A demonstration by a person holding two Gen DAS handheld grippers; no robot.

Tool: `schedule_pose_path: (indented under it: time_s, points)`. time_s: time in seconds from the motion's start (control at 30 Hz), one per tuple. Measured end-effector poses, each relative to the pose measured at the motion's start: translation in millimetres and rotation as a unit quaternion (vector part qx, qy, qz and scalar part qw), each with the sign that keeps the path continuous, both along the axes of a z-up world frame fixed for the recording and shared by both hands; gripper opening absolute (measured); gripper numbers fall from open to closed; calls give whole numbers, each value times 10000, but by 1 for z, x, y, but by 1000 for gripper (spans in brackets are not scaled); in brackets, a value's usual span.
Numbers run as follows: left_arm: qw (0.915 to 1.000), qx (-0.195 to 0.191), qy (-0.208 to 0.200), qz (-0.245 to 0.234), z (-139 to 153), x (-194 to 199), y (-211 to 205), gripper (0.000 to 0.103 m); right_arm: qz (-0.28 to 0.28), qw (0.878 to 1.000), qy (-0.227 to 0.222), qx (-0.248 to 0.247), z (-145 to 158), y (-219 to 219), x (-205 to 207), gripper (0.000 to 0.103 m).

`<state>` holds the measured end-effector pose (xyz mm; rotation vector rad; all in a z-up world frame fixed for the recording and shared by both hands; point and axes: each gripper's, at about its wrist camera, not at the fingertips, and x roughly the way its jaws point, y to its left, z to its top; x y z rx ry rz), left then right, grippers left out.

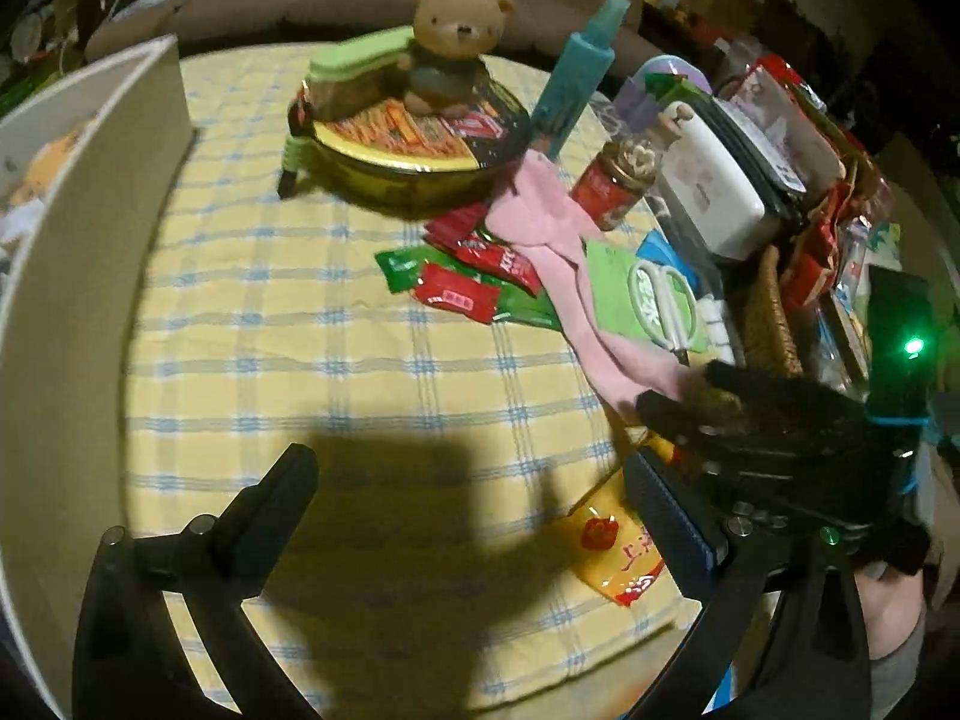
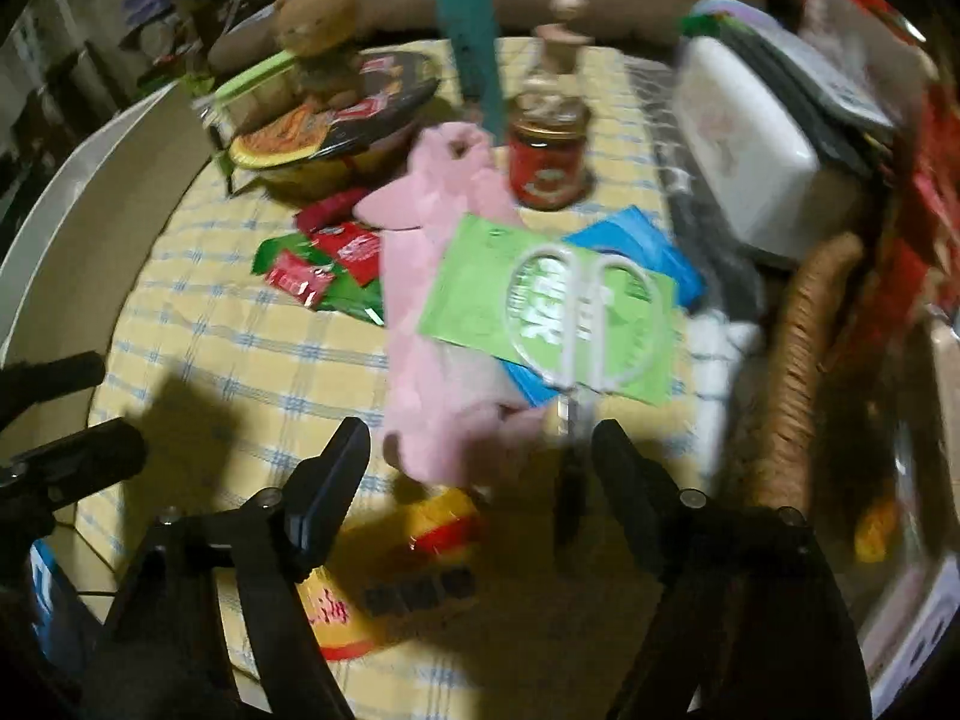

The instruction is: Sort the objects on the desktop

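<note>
A pink cloth runs down the middle of the yellow checked tablecloth. White scissors lie on a green pack beside it. My right gripper is open and pointing down. The cloth's near end and the scissor tips lie between its fingers, and neither pad touches them. Below it lies a yellow snack packet. My left gripper hangs open over bare tablecloth, holding nothing. The yellow packet sits by its right finger. The right gripper shows at the cloth's end.
A tall white bin stands at the left. At the back, a teddy bear sits on a noodle bowl, with a teal bottle and red jar nearby. Red and green sachets lie mid-table. A white box and wicker basket crowd the right.
</note>
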<state>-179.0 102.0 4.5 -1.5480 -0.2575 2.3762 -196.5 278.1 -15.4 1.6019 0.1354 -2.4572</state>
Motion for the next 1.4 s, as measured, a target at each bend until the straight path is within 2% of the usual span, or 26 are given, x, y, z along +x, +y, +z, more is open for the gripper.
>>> schedule_pose_path:
  time_s: [0.03, 0.07, 0.13, 0.17, 0.27, 0.43, 0.53, 0.67, 0.83, 0.97, 1.03, 1.1, 1.13, 1.17, 1.23, 1.3, 1.33, 1.37, 1.4]
  points:
    - [9999, 81, -57, 24, -2, -1, -1, 103, 8, 9999, -54, 96, -5, -3, -1, 56]
    - [9998, 151, -100, 44, -4, -1, -3, 103, 70, 9999, -78, 106, -8, -4, -1, 40]
    - [9998, 180, -118, 60, -4, -1, -5, 103, 146, 9992, 6, 373, -10, -7, 1, 24]
    - [9998, 173, -113, 60, -4, 0, -7, 103, 183, 9991, 84, 376, -7, -6, 2, 20]
    - [9995, 293, -130, 75, -1, 4, -14, 103, 191, 9996, 159, -102, 11, 0, 7, 17]
    - [9978, 626, -149, 135, 9, 16, -25, 103, 305, 9953, 603, -688, 67, 0, 27, 17]
    - [9984, 564, -72, 57, 19, 25, -26, 103, 337, 9925, 776, -883, 94, -2, 36, 17]
    - [9986, 522, -11, 43, 30, 37, -34, 103, 365, 9880, 817, -1256, 111, -7, 44, 17]
    - [9981, 562, 64, 229, 45, 50, -54, 103, 548, 9787, 629, -1877, 113, -31, 49, 17]
    - [9959, 636, 272, 589, 68, 61, -85, 103, 634, 9708, 203, -2304, 94, -63, 46, 17]
    - [9941, 678, 334, 774, 76, 64, -103, 103, 573, 9662, -113, -2511, 77, -76, 44, 22]
    - [9928, 689, 343, 922, 81, 64, -119, 103, 625, 9509, -570, -2978, 61, -87, 42, 28]
    - [9924, 671, 351, 970, 83, 63, -124, 103, 680, 9441, -708, -3147, 58, -89, 43, 33]
    - [9922, 641, 360, 1006, 84, 63, -129, 103, 761, 9384, -730, -3290, 62, -91, 46, 34]
    - [9923, 607, 360, 1022, 83, 60, -132, 103, 873, 9382, -547, -3304, 76, -89, 52, 34]
    - [9936, 560, 319, 932, 78, 57, -127, 103, 802, 9457, -120, -3149, 101, -75, 55, 36]
    - [9947, 534, 289, 835, 74, 54, -121, 103, 722, 9540, 154, -2905, 112, -66, 57, 42]
    - [9963, 479, 248, 676, 68, 51, -110, 103, 618, 9652, 470, -2497, 124, -56, 59, 51]
    - [9975, 426, 205, 533, 62, 48, -101, 103, 464, 9755, 765, -2009, 132, -46, 61, 55]
